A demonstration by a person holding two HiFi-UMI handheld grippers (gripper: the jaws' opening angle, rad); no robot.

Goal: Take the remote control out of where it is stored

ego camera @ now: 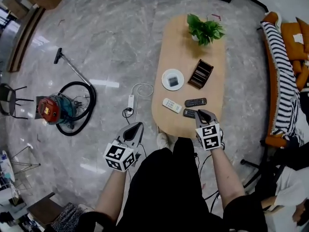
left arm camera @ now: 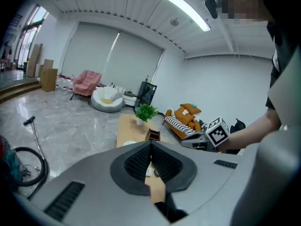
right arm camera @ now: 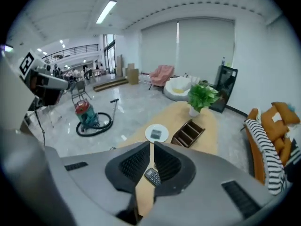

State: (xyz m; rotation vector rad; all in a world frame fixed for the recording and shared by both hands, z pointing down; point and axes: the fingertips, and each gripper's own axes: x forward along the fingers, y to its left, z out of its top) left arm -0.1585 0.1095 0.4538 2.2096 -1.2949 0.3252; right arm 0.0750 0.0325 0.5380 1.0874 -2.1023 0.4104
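Wooden worktop: oval, carrying a plant, a white dish, a brown holder and three remotes.
Holder: its slots look empty in the right gripper view, so I judge the taking-out done.
Remotes: a white remote, a farther black remote and a nearer black remote lie flat at the worktop's near end, clear of the holder. The nearer one is just by the edge.
Right tongs: almost together, with nothing between them. They hang above the nearer black remote, which shows on the wood below through the slit.
Left tongs: closed and empty, off the worktop and over the floor.
Risk: a careless dip or sideways swing of the right tongs could nudge the nearer black remote over the edge to the floor, since it lies so near the rim.
Second risk: reaching back past the holder might tip it, as it looks light.
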